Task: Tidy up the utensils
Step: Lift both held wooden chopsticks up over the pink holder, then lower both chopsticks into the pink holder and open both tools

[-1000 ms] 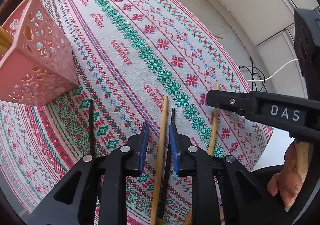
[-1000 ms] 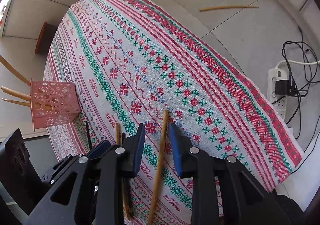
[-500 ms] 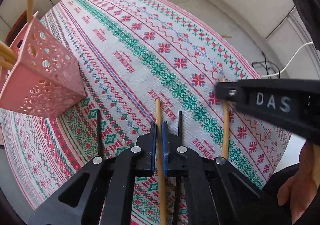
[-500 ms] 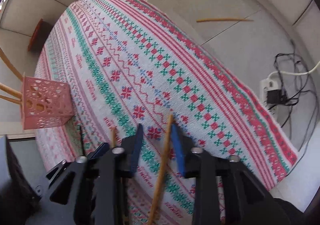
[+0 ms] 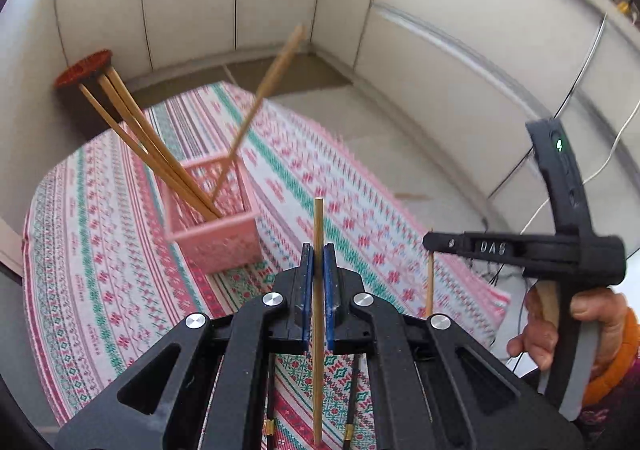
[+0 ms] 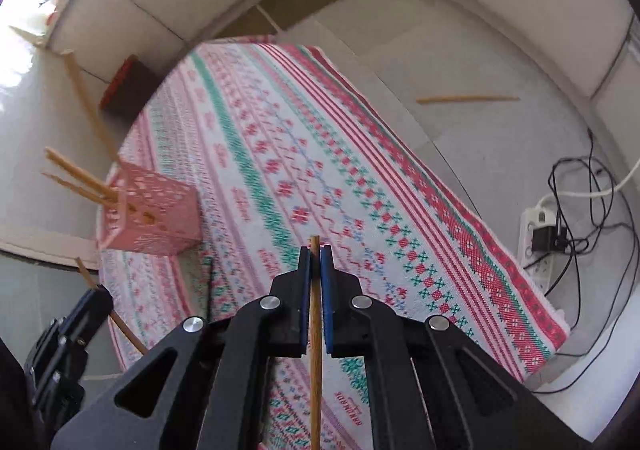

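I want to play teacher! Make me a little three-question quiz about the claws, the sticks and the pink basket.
1. True or false: the left claw is shut on a wooden chopstick.
2. Where do the other wooden chopsticks stand? A) in the pink basket B) in a glass C) on a plate
3. Fill in: one stray chopstick lies on the ____, beyond the patterned tablecloth.

Key:
1. True; the right claw also grips a chopstick of its own.
2. A
3. floor
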Tool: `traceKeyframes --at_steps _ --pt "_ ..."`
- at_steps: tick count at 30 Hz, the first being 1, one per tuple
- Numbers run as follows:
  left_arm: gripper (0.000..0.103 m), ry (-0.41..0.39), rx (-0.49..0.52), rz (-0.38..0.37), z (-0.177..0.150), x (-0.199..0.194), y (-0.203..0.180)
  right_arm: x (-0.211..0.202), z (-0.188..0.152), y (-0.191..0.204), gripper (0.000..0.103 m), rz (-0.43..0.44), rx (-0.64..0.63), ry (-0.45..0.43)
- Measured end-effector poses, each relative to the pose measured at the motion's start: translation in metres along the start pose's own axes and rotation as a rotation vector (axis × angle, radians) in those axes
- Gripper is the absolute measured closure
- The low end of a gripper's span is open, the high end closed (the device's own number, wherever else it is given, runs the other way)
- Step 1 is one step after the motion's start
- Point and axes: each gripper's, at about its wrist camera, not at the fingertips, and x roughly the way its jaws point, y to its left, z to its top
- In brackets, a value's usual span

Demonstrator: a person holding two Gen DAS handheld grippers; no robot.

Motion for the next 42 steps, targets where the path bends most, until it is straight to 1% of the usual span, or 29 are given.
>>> traceKeyframes --at_steps 4,6,10,12,15,19,23,27,30,32,34,36,37,39,41,42 --pt "0.099 -0.100 -0.007 -0.031 0.009 -0.042 0.009 -0.038 -0.006 0.027 0.098 0.018 -0.117 -0.055" --pt "0.099 -0.149 -0.006 -0.044 0.014 -0.059 0.007 -0.063 -0.010 0.038 0.098 0.038 -0.173 -0.101" --pt "0.099 -0.242 -0.012 -0.069 0.032 -0.093 0.012 -0.111 -0.006 0.053 0.098 0.067 -0.217 -0.225" --pt "0.099 -0.295 -0.022 -0.067 0.042 -0.110 0.012 -0.135 0.000 0.059 0.098 0.096 -0.223 -0.286" --pt "0.099 -0.360 -0.048 -0.051 0.063 -0.126 0.020 -0.161 0.012 0.069 0.098 0.143 -0.213 -0.349" --pt "0.099 -0.413 -0.096 -0.006 0.082 -0.141 0.029 -0.189 0.034 0.087 0.098 0.197 -0.213 -0.413" --pt "0.099 -0.440 -0.132 0.060 0.098 -0.151 0.040 -0.204 0.053 0.104 0.098 0.235 -0.216 -0.453" --pt "0.099 -0.459 -0.155 0.126 0.107 -0.152 0.053 -0.202 0.064 0.120 0.098 0.260 -0.230 -0.463" --pt "0.099 -0.446 -0.182 0.152 0.110 -0.140 0.068 -0.193 0.069 0.128 0.098 0.255 -0.239 -0.456" --pt "0.099 -0.424 -0.194 0.175 0.110 -0.128 0.077 -0.185 0.072 0.131 0.098 0.251 -0.236 -0.442" --pt "0.098 -0.387 -0.215 0.186 0.108 -0.114 0.087 -0.179 0.074 0.132 0.098 0.254 -0.231 -0.424" --pt "0.098 -0.370 -0.231 0.198 0.103 -0.106 0.094 -0.173 0.075 0.133 0.098 0.256 -0.226 -0.419" --pt "0.098 -0.363 -0.237 0.192 0.101 -0.104 0.097 -0.171 0.076 0.134 0.098 0.258 -0.222 -0.418" --pt "0.095 -0.365 -0.252 0.182 0.098 -0.105 0.101 -0.167 0.078 0.136 0.098 0.259 -0.216 -0.416" --pt "0.086 -0.386 -0.270 0.186 0.095 -0.113 0.104 -0.163 0.077 0.138 0.098 0.257 -0.214 -0.413" --pt "0.085 -0.395 -0.276 0.189 0.095 -0.115 0.105 -0.161 0.077 0.138 0.098 0.255 -0.213 -0.411"
